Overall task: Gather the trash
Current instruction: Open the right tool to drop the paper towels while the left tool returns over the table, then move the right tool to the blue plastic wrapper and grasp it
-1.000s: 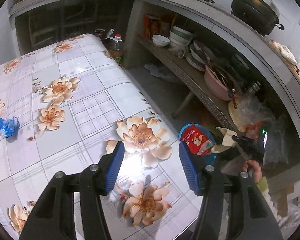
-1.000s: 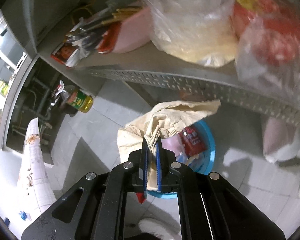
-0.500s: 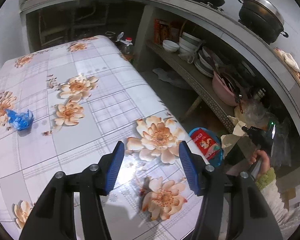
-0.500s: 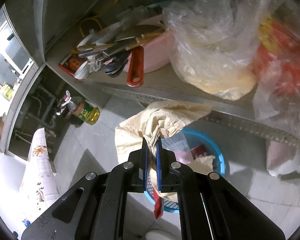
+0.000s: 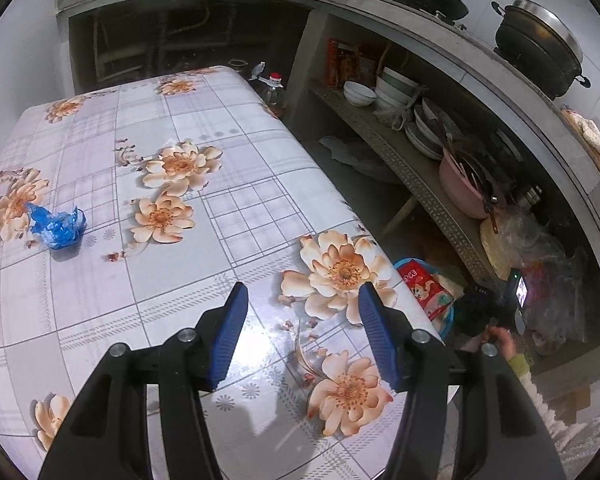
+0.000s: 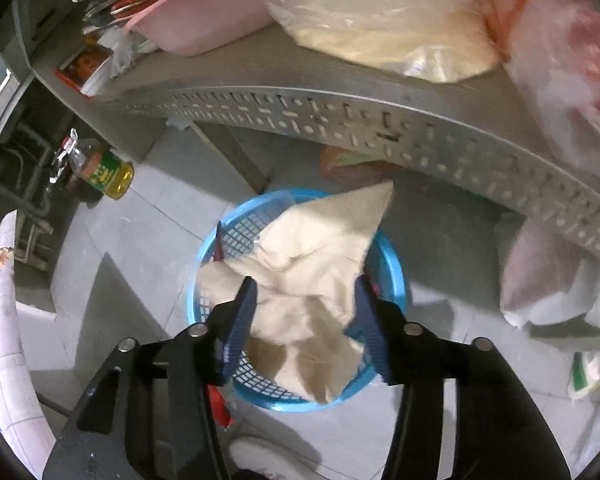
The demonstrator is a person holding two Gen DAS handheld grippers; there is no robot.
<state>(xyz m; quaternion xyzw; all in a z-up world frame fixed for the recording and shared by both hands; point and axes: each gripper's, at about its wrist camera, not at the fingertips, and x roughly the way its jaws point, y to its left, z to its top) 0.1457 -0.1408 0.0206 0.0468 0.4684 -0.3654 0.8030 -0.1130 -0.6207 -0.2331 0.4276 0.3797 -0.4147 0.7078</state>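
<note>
A blue plastic basket (image 6: 394, 264) stands on the floor below a metal shelf. A crumpled cream paper (image 6: 312, 272) lies across it. Just above it my right gripper (image 6: 306, 300) hangs with its jaws opening, and the paper sits loose between the pads. In the left wrist view my left gripper (image 5: 302, 314) is open over a flowered tablecloth (image 5: 204, 128), nothing between its fingers. A crumpled blue wrapper (image 5: 58, 226) lies on the cloth at the far left. The basket (image 5: 446, 320) with a red packet (image 5: 426, 290) shows past the table's right edge.
A perforated metal shelf (image 6: 340, 112) carries a pink basin (image 6: 208, 16) and plastic bags (image 6: 384, 20). An oil bottle (image 6: 104, 168) stands on the floor at left. More bags (image 6: 556, 284) lie right of the basket. A shoe (image 6: 260, 456) shows below. A black pot (image 5: 540, 48) sits on the counter.
My right gripper sank toward the basket and its jaws parted, letting go of the cream paper. The left gripper drifted over the table, still open.
</note>
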